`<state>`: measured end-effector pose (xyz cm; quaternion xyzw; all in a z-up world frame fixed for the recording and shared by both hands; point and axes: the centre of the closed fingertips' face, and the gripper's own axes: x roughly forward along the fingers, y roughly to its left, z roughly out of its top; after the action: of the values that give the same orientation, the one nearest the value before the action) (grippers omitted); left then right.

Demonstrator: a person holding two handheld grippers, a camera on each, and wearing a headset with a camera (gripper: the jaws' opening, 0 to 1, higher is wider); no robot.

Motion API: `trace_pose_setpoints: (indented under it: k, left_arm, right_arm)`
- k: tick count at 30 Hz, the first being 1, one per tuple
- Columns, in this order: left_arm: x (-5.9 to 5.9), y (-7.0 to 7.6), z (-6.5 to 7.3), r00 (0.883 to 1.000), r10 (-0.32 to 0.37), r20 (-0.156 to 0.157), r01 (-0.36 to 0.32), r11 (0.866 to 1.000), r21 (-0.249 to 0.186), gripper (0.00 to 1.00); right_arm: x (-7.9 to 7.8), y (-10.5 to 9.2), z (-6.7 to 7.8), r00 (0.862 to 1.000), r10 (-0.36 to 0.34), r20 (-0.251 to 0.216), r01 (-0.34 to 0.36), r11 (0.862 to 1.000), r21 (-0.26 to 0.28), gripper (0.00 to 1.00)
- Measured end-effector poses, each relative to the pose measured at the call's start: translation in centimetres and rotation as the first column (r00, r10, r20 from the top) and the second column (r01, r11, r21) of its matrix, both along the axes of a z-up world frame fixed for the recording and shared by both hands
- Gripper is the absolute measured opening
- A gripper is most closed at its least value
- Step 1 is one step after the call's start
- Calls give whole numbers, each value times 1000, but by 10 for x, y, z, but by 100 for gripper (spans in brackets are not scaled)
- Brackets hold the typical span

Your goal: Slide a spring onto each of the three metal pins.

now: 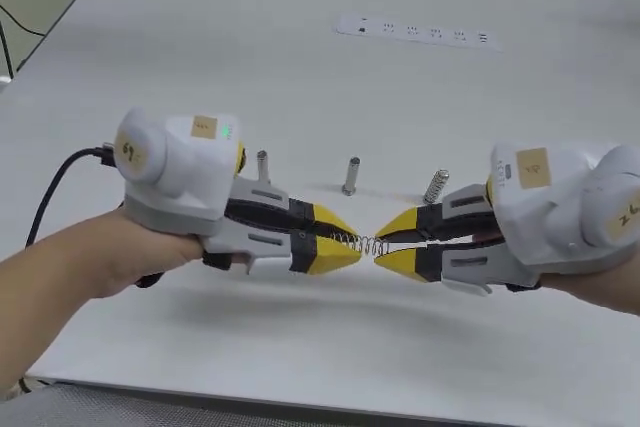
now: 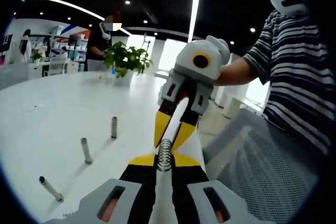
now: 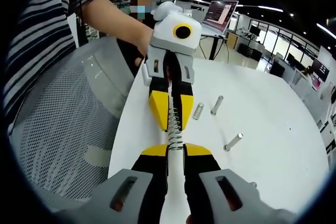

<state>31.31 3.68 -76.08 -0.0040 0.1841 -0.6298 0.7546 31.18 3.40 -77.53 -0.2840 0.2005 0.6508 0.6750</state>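
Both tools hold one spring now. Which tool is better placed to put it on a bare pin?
Probably the left tool: the bare pins stand just behind it. The right tool, also gripping the spring, is by the loaded pin.

Left gripper [image 1: 352, 247]: white shell, grey frame, black jaws, yellow tips; tan sticker and small green light on top.
Right gripper [image 1: 382, 247]: same white, grey, black and yellow, with a tan sticker.
Spring [image 1: 362, 242]: silvery.
Metal pins [image 1: 352, 175]: dull silver-grey.
Table [image 1: 300, 77]: pale white.
Power strip [image 1: 415, 32]: white.
Cable [image 1: 50, 192]: black.
Shirt [image 2: 294, 66]: dark and white stripes.
Chair mesh [image 3: 63, 129]: grey.
Plant [image 2: 126, 56]: green.
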Motion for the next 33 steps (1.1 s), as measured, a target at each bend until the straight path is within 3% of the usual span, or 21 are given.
trace_pose_setpoints:
  k: [10,20,33]
  left_arm:
    - [-3,0,-3,1000,-12,6,12,1000,17,2]
    - [-2,1,-6,1000,-11,17,11,999,34,2]
    - [-1,-1,-12,999,-17,37,14,998,62,2]
  right_arm:
    - [-4,-1,5,999,35,10,-35,999,-10,7]
    - [-2,7,26,998,52,38,-53,998,30,7]
    - [-6,22,37,997,76,32,-78,995,59,7]
